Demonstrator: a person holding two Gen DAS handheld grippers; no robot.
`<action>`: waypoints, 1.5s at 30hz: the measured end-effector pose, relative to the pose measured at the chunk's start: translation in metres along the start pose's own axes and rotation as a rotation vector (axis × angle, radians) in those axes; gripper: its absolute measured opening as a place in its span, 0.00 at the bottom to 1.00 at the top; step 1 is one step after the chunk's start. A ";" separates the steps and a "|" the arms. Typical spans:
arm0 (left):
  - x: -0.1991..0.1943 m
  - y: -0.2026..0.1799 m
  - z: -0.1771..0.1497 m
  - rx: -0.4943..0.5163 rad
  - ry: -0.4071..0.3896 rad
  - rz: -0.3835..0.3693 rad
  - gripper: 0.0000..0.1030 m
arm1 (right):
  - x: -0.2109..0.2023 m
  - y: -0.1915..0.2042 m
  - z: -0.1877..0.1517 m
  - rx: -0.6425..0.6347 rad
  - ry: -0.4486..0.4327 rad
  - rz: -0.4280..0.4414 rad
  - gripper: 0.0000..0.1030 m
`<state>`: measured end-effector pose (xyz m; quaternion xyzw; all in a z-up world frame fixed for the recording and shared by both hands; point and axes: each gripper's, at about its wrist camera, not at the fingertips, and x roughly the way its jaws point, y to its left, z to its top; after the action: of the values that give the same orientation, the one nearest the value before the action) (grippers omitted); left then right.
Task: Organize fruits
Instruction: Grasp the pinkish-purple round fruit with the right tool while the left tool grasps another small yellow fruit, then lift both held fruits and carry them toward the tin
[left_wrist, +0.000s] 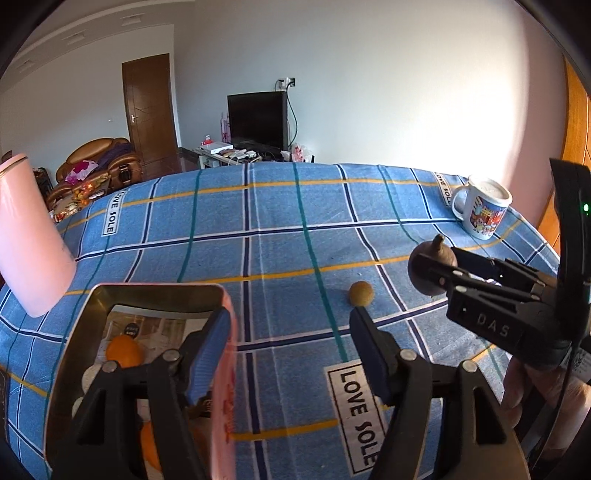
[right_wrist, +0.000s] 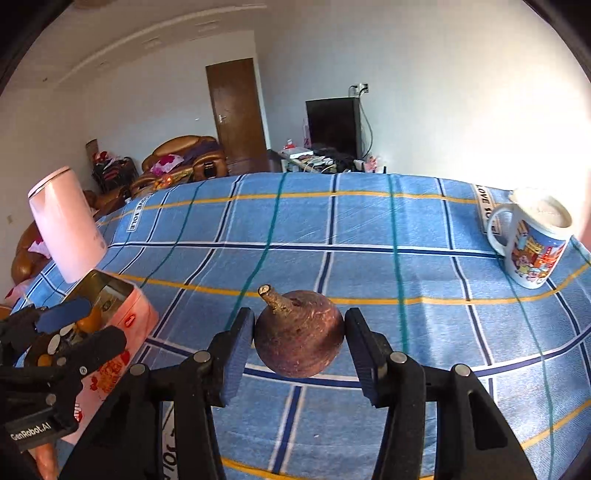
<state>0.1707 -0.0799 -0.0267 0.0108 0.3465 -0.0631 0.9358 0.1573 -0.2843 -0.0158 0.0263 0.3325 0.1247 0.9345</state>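
A: What sits nearest the cameras?

B: The grippers themselves. The right gripper (right_wrist: 299, 350) has its blue pads pressed against both sides of a dark brown fruit (right_wrist: 299, 332) with a stubby stem, held clear above the cloth. The left gripper (left_wrist: 288, 354) is spread wide and grips nothing; one finger (left_wrist: 207, 354) hangs over the open tin (left_wrist: 155, 291), the other over bare cloth.

A: And the tin?

B: A pink tin near the surface's left front edge. Orange fruits (left_wrist: 123, 350) lie inside it on a printed sheet. How many there are I cannot tell, since the gripper hides part of them.

A: Anything loose on the surface?

B: One small tan fruit (left_wrist: 361, 293) on the blue checked cloth (left_wrist: 277, 221), just beyond the left gripper's right finger and well apart from the tin. In the left view the held fruit (left_wrist: 432, 269) hangs to the right of it.

A: Farther back?

B: A pink kettle (right_wrist: 66, 225) at the left edge behind the tin, and a cartoon mug (right_wrist: 532, 243) near the far right corner.
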 end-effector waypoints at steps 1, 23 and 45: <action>0.005 -0.006 0.001 0.010 0.009 -0.004 0.67 | 0.000 -0.007 0.000 0.015 0.001 -0.005 0.51; 0.102 -0.056 0.017 0.061 0.192 -0.065 0.38 | -0.017 -0.042 0.001 0.069 -0.053 -0.012 0.51; 0.052 -0.053 0.000 0.083 0.046 -0.067 0.26 | -0.018 -0.029 -0.013 0.055 -0.091 -0.007 0.51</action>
<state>0.2036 -0.1380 -0.0591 0.0393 0.3653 -0.1084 0.9237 0.1418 -0.3170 -0.0187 0.0564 0.2932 0.1108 0.9479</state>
